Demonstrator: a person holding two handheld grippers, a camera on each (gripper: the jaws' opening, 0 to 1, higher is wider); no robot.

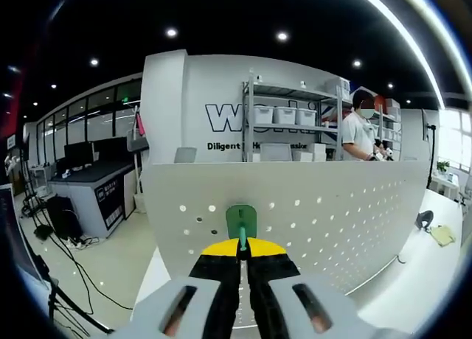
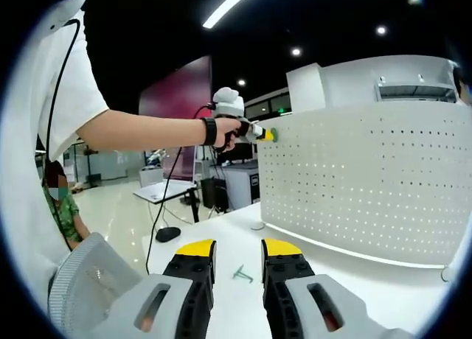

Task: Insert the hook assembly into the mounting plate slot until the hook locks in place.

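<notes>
The green hook assembly (image 1: 241,222) looks like a small, light, stiff plastic piece. It is pinched by its stem in the left hand-held gripper (image 1: 243,252), its flat head against the perforated mounting plate (image 1: 332,214) near the plate's upper edge. A second green hook (image 2: 241,273) lies on the desk (image 2: 383,295), between the jaws of the wide, empty right hand-held gripper (image 2: 239,248).

Bright, even indoor light from ceiling spotlights (image 1: 282,36) and a strip light (image 2: 230,4); strong fisheye bending at edges, centre sharp, soft shadows only.
</notes>
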